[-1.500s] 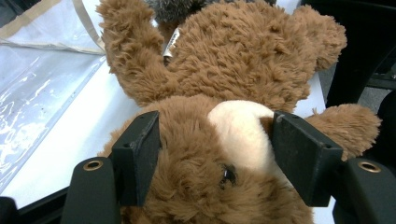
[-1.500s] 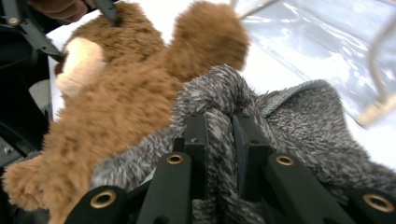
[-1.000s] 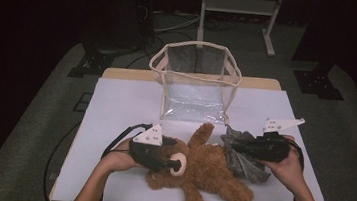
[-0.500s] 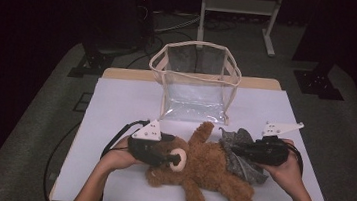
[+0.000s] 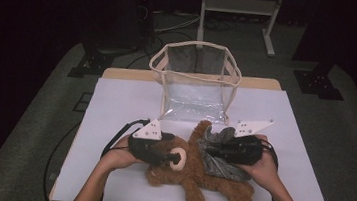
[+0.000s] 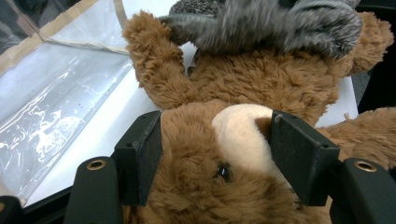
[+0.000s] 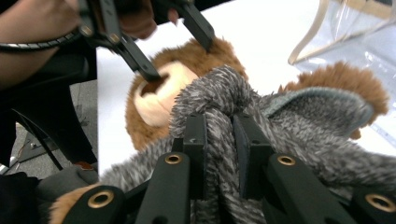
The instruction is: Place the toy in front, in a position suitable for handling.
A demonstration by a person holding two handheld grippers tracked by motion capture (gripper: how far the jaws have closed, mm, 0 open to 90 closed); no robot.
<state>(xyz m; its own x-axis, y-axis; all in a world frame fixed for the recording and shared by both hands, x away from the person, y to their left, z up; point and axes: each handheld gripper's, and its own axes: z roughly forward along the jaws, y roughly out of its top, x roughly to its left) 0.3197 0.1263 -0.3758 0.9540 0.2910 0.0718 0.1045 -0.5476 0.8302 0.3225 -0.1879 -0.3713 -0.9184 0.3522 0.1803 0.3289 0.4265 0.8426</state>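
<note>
Jaws of the left gripper press on either side of the brown teddy bear's head, partly closed around it, with the cream muzzle against one pad. Just beyond that gripper's tips, the right gripper pinches a fold of the grey fuzzy garment draped over the bear's body, its jaws nearly together. Farther ahead of both grippers, the clear plastic bag stands open on the white table.

Brown plush bear with cream muzzle, center-bottom of the high view. Grey-and-black mottled fuzzy cloth on it. Clear bag with beige trim above. White table cover. Black jaws.
</note>
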